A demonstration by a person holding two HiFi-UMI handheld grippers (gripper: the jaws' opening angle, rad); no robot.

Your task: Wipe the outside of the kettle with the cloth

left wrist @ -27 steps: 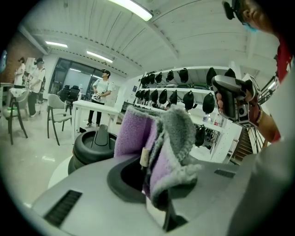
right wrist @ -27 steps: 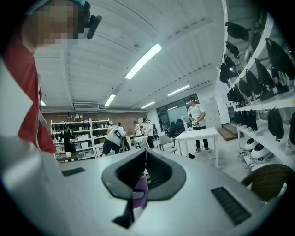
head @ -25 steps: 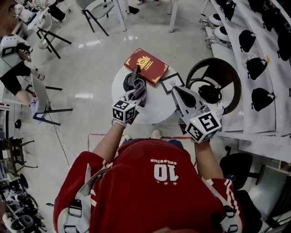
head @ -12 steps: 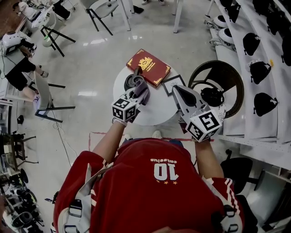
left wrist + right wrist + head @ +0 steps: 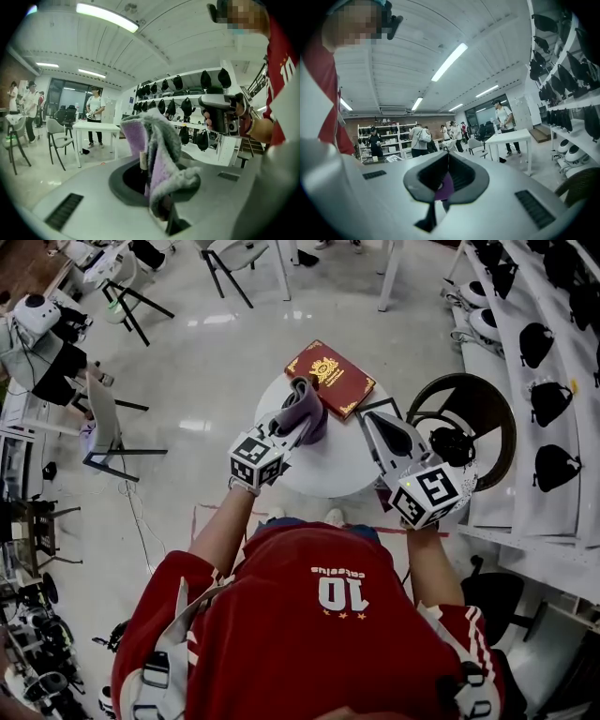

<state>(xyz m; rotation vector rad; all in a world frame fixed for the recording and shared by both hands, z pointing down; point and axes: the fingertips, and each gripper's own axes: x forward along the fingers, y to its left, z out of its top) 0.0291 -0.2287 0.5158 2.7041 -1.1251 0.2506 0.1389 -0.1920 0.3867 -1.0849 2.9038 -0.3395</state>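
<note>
- Head view: the left tongs (image 5: 289, 425) are clenched on the purple-and-grey fleecy cloth (image 5: 305, 405), which is pressed over the dark grey kettle (image 5: 320, 430) on the round white bench (image 5: 328, 470).
  - Only a dark edge of the kettle shows under the cloth.
  - The right tongs (image 5: 368, 420) hang just beside it, not bracing it. A hard wiping stroke could therefore tip the kettle or push it into the red hardcover book with a gold crest (image 5: 330, 378), which lies right behind it.
  - A second ago the kettle's body and handle were bare to the left of the cloth. The cloth has since travelled up and across to cover them, while the right tongs have kept their place.
- Left gripper view: the cloth (image 5: 161, 154) is pinched low in the left tongs (image 5: 152, 187), and the loose folds flop over one side.
  - The grip takes only one bunched edge, so the cloth could drag free when it catches on the handle or spout.
- Right gripper view: the right tongs (image 5: 443, 185) are closed together and lifting nothing.
  - A small purple sliver shows at their seam, and I cannot tell what it is.
  - If that arm stays idle, nothing steadies the kettle.
</note>
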